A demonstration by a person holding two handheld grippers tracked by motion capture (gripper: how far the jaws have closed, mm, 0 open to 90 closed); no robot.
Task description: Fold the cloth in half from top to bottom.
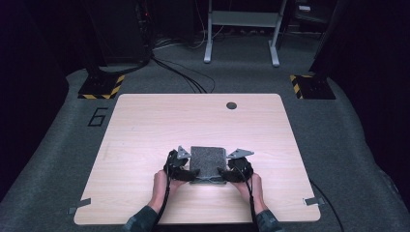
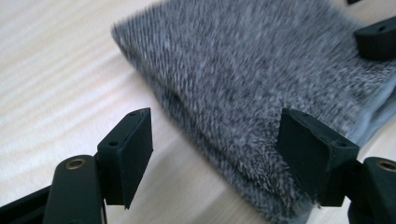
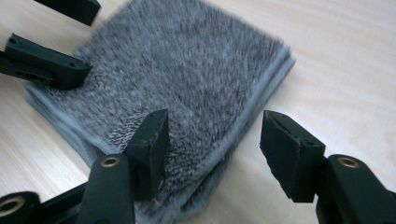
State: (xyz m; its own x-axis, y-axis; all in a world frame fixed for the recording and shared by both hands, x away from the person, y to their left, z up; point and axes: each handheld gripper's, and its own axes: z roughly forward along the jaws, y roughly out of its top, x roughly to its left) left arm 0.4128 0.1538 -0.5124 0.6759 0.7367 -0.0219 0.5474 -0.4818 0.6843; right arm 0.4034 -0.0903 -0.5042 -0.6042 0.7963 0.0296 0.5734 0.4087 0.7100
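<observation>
- Near the front edge of the bench, a folded grey towel lying flat, layered edges facing the person
- Left tongs spread wide, straddling the towel's near left corner, nothing gripped
- Right tongs likewise wide, astride the near right corner
- Mirrored placement probably meant for pinching both corners together, to lift or unfold evenly

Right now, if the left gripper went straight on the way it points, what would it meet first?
Probably the folded grey towel: the left gripper has its jaws open astride the towel's near edge, on the wooden table.
</observation>
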